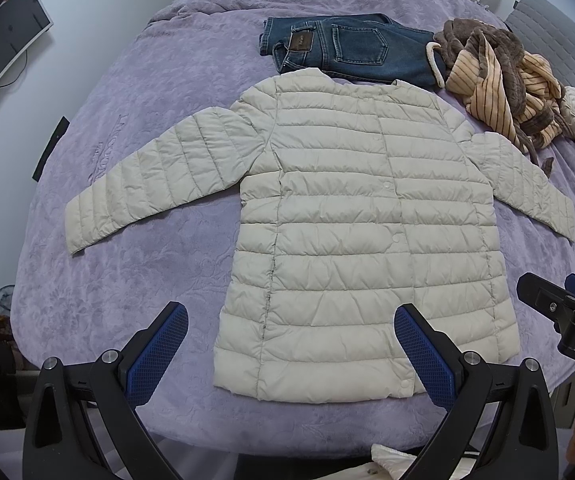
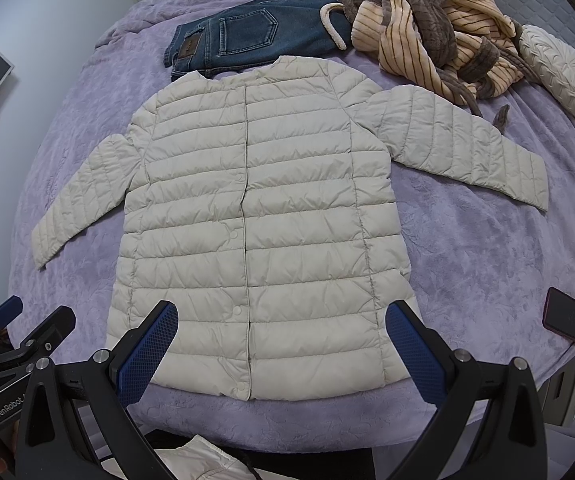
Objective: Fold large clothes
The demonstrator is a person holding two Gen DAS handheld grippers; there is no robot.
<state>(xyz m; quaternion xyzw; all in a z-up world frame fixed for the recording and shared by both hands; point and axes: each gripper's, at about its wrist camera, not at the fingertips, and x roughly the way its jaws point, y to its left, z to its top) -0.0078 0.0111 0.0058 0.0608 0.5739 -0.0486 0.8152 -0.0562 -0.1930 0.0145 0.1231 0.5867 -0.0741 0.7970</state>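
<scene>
1. The cream quilted puffer jacket [image 1: 351, 216] is laid out flat on the bed with the purple plush blanket [image 1: 135, 128], front up, snaps done up, both sleeves spread out to the sides.
2. The left gripper [image 1: 291, 354] is spread wide with nothing in it, hovering over the hem end of the jacket, towards its left bottom corner.
3. The right gripper [image 2: 283, 350] is the same deal: fingers apart, empty, sitting above the hem near the middle snap line.
4. Past the collar there's a pair of folded dark blue jeans [image 1: 351, 48] just touching the neckline.
5. Beside those, a crumpled brown and peach striped fleece robe [image 2: 435, 32] sits near the right sleeve.
</scene>
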